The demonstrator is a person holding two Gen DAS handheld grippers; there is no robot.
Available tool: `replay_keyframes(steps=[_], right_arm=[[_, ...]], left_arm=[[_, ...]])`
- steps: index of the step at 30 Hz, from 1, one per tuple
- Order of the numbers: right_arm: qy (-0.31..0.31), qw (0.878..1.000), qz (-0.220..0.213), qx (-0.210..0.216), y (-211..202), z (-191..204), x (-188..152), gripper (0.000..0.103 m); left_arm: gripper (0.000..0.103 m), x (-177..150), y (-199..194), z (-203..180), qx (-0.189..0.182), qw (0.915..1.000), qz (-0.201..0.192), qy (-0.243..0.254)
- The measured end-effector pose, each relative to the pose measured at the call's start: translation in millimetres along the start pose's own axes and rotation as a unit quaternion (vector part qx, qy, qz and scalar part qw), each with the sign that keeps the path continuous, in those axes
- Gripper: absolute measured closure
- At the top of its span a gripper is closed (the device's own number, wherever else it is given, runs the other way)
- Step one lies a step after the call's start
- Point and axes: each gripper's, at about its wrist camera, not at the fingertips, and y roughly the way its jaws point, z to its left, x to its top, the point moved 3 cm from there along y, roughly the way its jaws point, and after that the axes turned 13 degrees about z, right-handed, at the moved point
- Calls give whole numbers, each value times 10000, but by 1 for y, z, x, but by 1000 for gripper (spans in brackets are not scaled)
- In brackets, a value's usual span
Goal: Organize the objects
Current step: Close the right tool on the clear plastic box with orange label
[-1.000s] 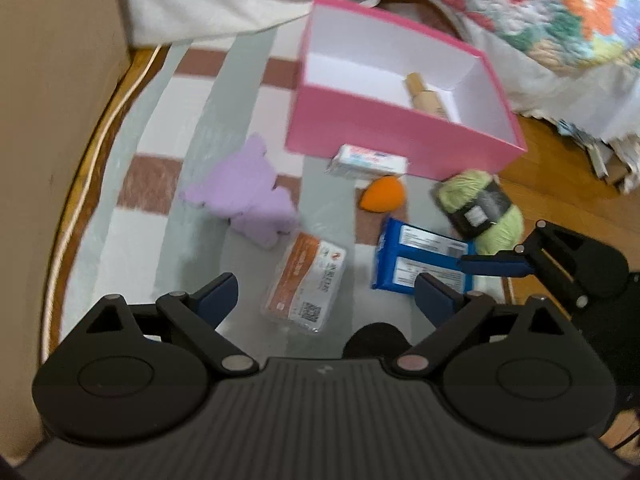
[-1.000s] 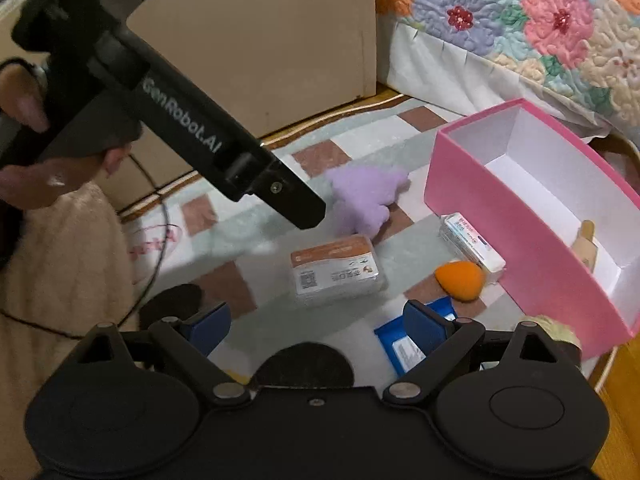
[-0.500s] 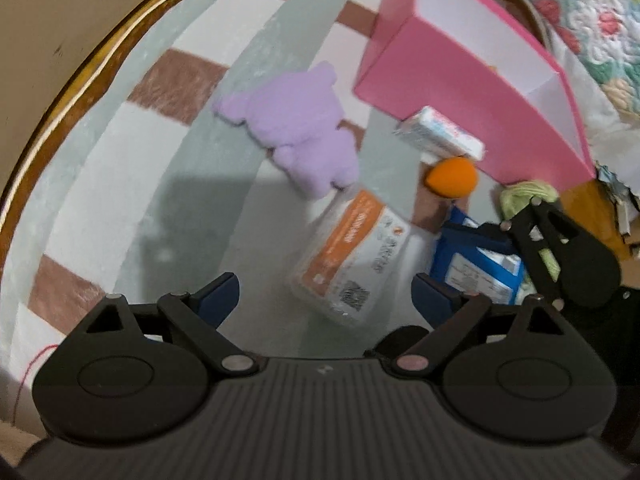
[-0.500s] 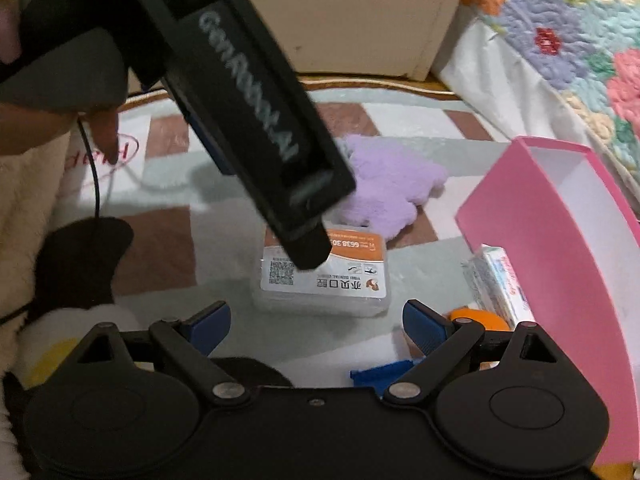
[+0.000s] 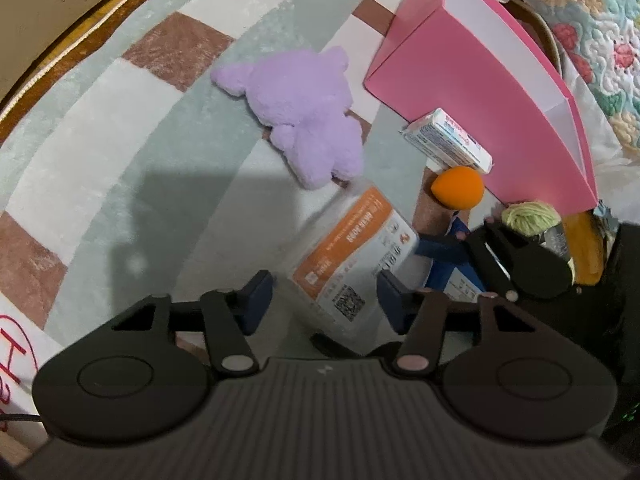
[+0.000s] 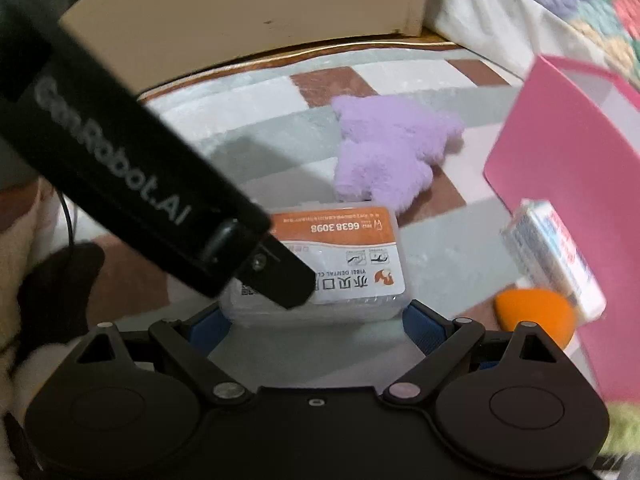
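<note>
The clear plastic case with the orange label (image 5: 352, 256) lies on the checked rug (image 5: 120, 128), near the pink box (image 5: 472, 92). Your left gripper (image 5: 324, 300) brackets it; its jaws have just been closing and stand narrow, pads not visibly pressing. Your right gripper (image 6: 316, 320) stands wide around the same case. Judging by this, you're mid-grasp: finish closing one gripper, then lift toward the box.

Left gripper (image 5: 325, 294) angles steeply downward, its jaws just narrowed (not pressing on anything that shows). Right gripper (image 6: 314, 320) also tilts downward, jaws spread wide, close beside the left one.
</note>
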Motion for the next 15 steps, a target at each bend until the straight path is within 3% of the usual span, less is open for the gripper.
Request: replay_keyframes(steps=[4,9,15], right_arm=[[541,9980,4,314,-10,-5,-14,8],[1016,9929,-246,570,-31,-6,-33,10],[966,9945,-274,289,-30,-3,-36,11]], left_arm=[[49,3,-1,4,-338,9992,-69,-186],[49,5,4,-2,-224,9997,-23,-111],[40,-4,9,1,-43,9998,189,-104]])
